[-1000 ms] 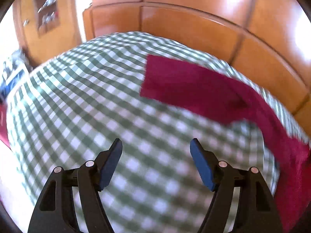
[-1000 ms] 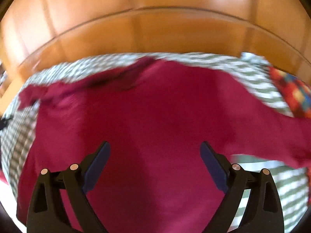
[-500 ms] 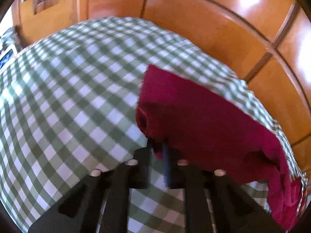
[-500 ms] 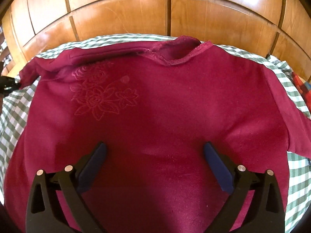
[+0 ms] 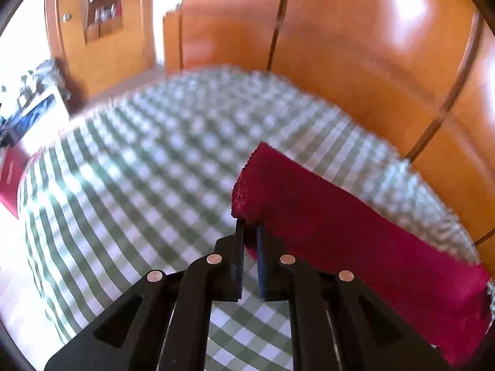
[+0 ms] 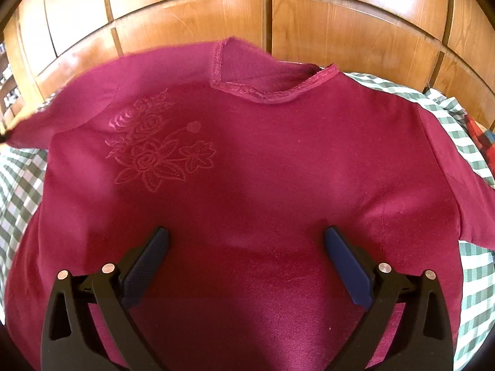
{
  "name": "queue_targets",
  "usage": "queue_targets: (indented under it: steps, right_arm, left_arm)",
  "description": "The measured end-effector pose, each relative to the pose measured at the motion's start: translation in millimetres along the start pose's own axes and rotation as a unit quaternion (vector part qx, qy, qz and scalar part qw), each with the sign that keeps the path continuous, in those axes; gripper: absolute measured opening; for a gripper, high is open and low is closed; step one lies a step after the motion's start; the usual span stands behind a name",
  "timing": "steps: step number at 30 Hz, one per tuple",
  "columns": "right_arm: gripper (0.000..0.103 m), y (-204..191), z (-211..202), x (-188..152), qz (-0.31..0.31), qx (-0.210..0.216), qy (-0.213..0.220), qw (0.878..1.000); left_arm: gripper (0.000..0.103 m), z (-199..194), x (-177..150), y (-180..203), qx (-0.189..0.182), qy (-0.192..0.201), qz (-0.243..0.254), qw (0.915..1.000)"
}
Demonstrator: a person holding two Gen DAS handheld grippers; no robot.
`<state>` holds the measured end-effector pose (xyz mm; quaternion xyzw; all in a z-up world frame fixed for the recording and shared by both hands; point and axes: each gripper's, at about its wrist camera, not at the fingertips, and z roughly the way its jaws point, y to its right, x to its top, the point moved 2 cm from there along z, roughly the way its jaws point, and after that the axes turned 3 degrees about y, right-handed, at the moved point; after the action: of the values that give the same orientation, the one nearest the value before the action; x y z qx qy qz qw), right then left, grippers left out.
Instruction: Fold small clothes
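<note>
A bed covered in a green-and-white checked cloth (image 5: 130,185) fills the room's middle, backed by glossy orange-brown wooden wardrobe panels (image 6: 191,27).

On that cloth lies the dark red knitted top with a tone-on-tone flower motif (image 6: 247,167), front up, its neckline toward the panels and its body spread flat. One sleeve (image 5: 340,225) is raised off the bed: the left gripper (image 5: 250,238) is clenched on the cuff end, and in the right wrist view that sleeve arches up over the shoulder toward the flower side. The opposite sleeve (image 6: 482,204) lies out on the checked cloth, not yet folded. The right gripper (image 6: 246,244) hangs just above the lower chest, jaws spread wide with nothing between them.

As I judge it, folding has barely begun: the first sleeve is being carried across the body, not laid down. Left to do are setting that sleeve, bringing in the other, and folding the body itself.
</note>
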<state>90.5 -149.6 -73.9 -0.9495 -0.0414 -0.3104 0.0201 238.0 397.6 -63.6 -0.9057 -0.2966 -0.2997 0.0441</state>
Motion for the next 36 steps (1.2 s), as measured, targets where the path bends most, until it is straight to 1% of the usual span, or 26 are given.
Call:
queue_targets:
  steps: [1, 2, 4, 5, 6, 8, 9, 10, 11, 12, 13, 14, 15, 16, 18, 20, 21, 23, 24, 26, 28, 30, 31, 33, 35, 36]
  right_arm:
    - [0.099, 0, 0, 0, 0.0, 0.0, 0.0, 1.0]
    - [0.099, 1, 0, 0, 0.0, 0.001, 0.001, 1.0]
    - [0.099, 2, 1, 0, 0.001, 0.003, 0.001, 1.0]
    - [0.099, 2, 1, 0, 0.001, 0.003, 0.001, 1.0]
    - [0.099, 2, 1, 0, 0.001, 0.003, 0.002, 1.0]
    - [0.099, 3, 1, 0, 0.001, 0.004, 0.003, 1.0]
    - [0.099, 3, 0, -1, 0.001, 0.005, 0.003, 1.0]
    - [0.099, 3, 0, -1, 0.002, 0.005, 0.003, 1.0]
    - [0.099, 3, 0, -1, 0.002, 0.005, 0.004, 1.0]
    - [0.099, 3, 0, -1, 0.003, 0.006, 0.004, 1.0]
    - [0.099, 2, 0, -1, 0.003, 0.006, 0.004, 1.0]
    - [0.099, 3, 0, -1, 0.004, 0.007, 0.004, 1.0]
    - [0.099, 3, -1, -1, 0.004, 0.007, 0.004, 1.0]
    - [0.099, 3, -1, -1, 0.005, 0.008, 0.003, 1.0]
    - [0.099, 4, -4, 1, 0.009, 0.012, 0.0, 1.0]
    - [0.099, 9, -12, 2, 0.016, 0.018, -0.005, 1.0]
    - [0.099, 12, -17, 1, 0.02, 0.019, -0.005, 1.0]
    - [0.099, 22, -32, -5, 0.028, 0.021, 0.0, 0.999]
    - [0.099, 31, -43, -11, 0.033, 0.016, 0.004, 0.999]
    - [0.099, 50, -60, -23, 0.04, 0.001, 0.006, 0.999]
    - [0.099, 74, -77, -40, 0.056, -0.02, 0.001, 0.998]
    - [0.099, 102, -97, -64, 0.075, -0.045, -0.012, 0.996]
    - [0.099, 109, -103, -72, 0.079, -0.052, -0.016, 0.995]
    - [0.099, 126, -119, -96, 0.094, -0.06, -0.033, 0.993]
    - [0.095, 134, -128, -114, 0.11, -0.048, -0.052, 0.991]
    - [0.088, 133, -133, -124, 0.117, -0.038, -0.061, 0.99]
  left_arm:
    - [0.008, 11, -1, -1, 0.006, -0.017, -0.017, 0.9997]
    - [0.012, 16, -2, -1, 0.008, -0.026, -0.028, 0.9992]
    - [0.026, 13, -5, 6, 0.004, -0.011, -0.032, 0.9994]
    - [0.049, 5, -6, 10, 0.003, -0.001, -0.029, 0.9996]
    - [0.061, -9, -10, 16, -0.01, 0.016, -0.025, 0.9995]
    - [0.061, -32, -22, 23, -0.04, 0.035, -0.012, 0.9985]
    - [0.059, -53, -35, 32, -0.08, 0.047, 0.012, 0.9956]
    - [0.057, -65, -45, 38, -0.108, 0.052, 0.032, 0.9923]
    - [0.054, -79, -59, 47, -0.146, 0.053, 0.06, 0.9861]
    - [0.054, -97, -83, 60, -0.197, 0.045, 0.1, 0.9743]
    - [0.054, -109, -99, 67, -0.232, 0.035, 0.127, 0.9638]
    - [0.053, -123, -126, 79, -0.275, 0.016, 0.162, 0.9476]
    - [0.051, -135, -148, 87, -0.304, -0.003, 0.192, 0.933]
    - [0.05, -143, -166, 94, -0.324, -0.018, 0.215, 0.9212]
    - [0.05, -155, -215, 109, -0.359, -0.06, 0.259, 0.8947]
    - [0.05, -156, -241, 113, -0.37, -0.088, 0.273, 0.8839]
    - [0.05, -156, -252, 112, -0.371, -0.1, 0.272, 0.8824]
    - [0.05, -151, -266, 108, -0.372, -0.126, 0.256, 0.8833]
    - [0.05, -147, -267, 107, -0.372, -0.129, 0.252, 0.8843]
    - [0.05, -147, -267, 101, -0.38, -0.138, 0.237, 0.8835]
    - [0.046, -149, -268, 91, -0.389, -0.151, 0.219, 0.882]
    - [0.044, -155, -274, 84, -0.39, -0.156, 0.219, 0.8809]
    - [0.044, -159, -275, 81, -0.391, -0.157, 0.221, 0.8797]
    - [0.044, -173, -286, 74, -0.399, -0.16, 0.226, 0.8742]
    - [0.044, -183, -297, 75, -0.401, -0.163, 0.24, 0.8691]
    - [0.043, -185, -301, 76, -0.397, -0.163, 0.251, 0.8679]
